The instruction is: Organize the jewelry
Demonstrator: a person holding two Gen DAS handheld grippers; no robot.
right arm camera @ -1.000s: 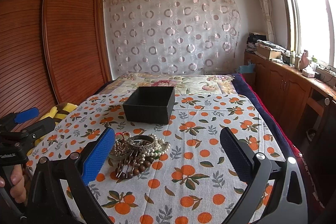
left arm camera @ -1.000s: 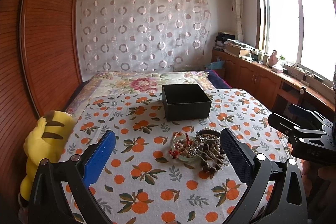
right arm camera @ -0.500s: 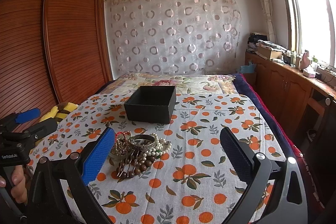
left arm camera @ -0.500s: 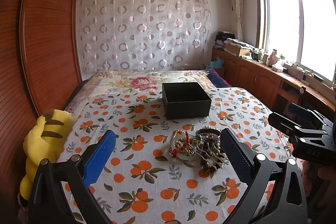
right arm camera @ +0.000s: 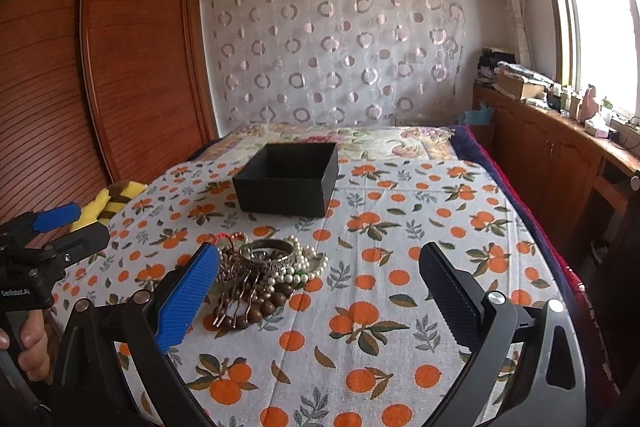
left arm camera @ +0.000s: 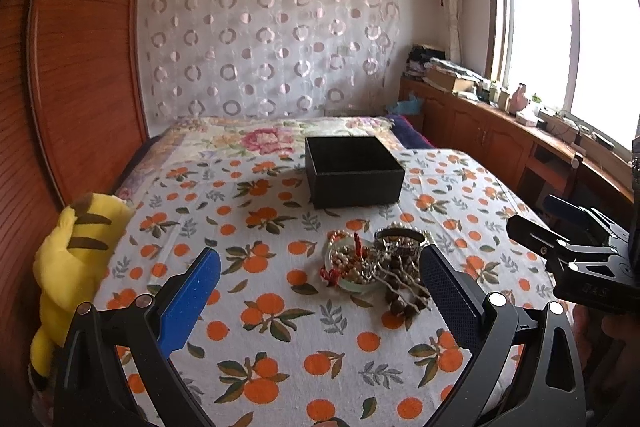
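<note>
A heap of jewelry (left arm camera: pixel 376 265) lies on the orange-print cloth (left arm camera: pixel 280 311): pearl strands, a silver bangle (right arm camera: pixel 272 254), brown wooden beads (right arm camera: pixel 256 307) and a red-corded piece on a small dish. Beyond it sits an open black box (left arm camera: pixel 352 171), seen also as the black box (right arm camera: pixel 288 183) in the right wrist view; nothing shows inside it. My left gripper (left arm camera: pixel 318 287) hovers open just short of the heap. My right gripper (right arm camera: pixel 318 289) is open too, with the heap by its left finger (right arm camera: pixel 188 295). Neither holds anything.
A yellow striped plush toy (left arm camera: pixel 76 251) lies at the cloth's left edge beside a wooden wardrobe (left arm camera: pixel 80 67). Wooden cabinets (right arm camera: pixel 552 155) with clutter run under the window on the right. A hand (right arm camera: pixel 32 343) holds the left gripper's handle.
Both grippers have eased slightly forward and down toward the jewelry heap. Both stay open and the jewelry has not moved.
</note>
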